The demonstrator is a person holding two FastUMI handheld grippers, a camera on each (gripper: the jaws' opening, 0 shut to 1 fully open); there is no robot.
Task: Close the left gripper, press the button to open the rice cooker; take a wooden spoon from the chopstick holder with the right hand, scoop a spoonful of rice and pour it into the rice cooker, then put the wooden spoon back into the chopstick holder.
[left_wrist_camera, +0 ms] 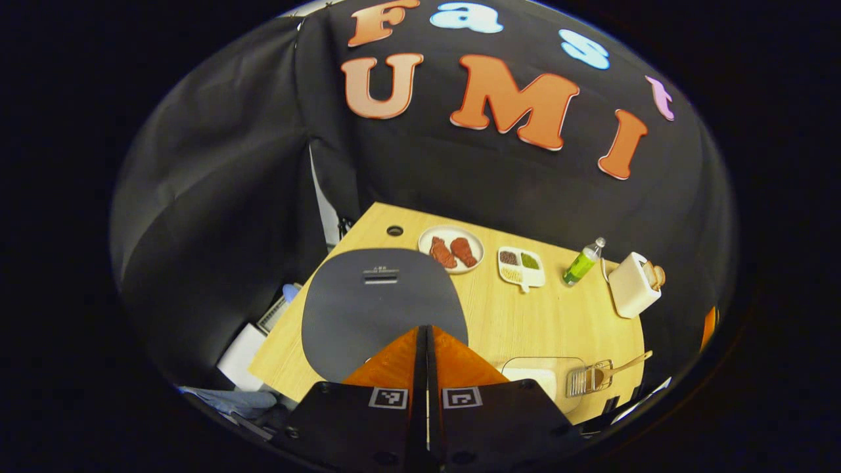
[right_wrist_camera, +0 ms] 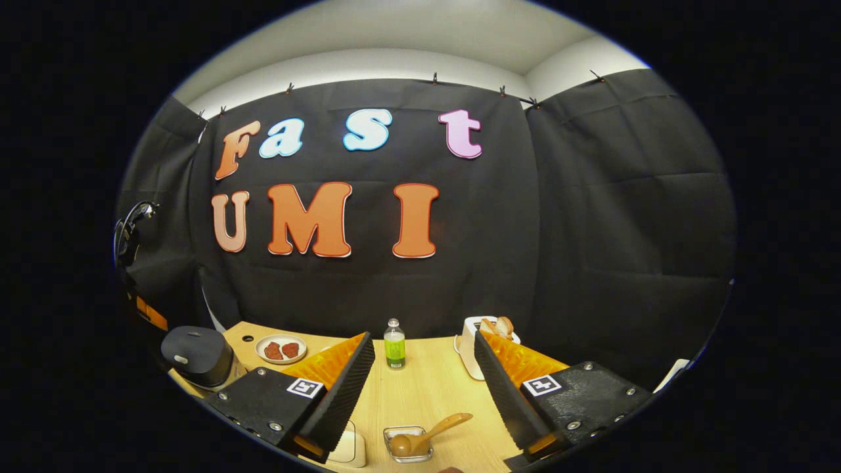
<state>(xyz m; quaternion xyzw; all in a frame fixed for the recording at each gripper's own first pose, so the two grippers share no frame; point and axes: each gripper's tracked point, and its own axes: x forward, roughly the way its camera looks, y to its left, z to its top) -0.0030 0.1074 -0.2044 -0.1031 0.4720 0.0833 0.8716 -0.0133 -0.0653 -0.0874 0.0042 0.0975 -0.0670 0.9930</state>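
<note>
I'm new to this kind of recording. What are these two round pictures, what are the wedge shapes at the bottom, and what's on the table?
Each picture comes from a camera riding on a hand-held gripper. In the left gripper view, the left gripper is shut, its fingers together above the closed rice cooker. In the right gripper view, the right gripper is open and holds nothing; below it a wooden spoon lies in a small clear holder. On the wooden table also stand a plate of meat, a green bottle and a toaster.
</note>
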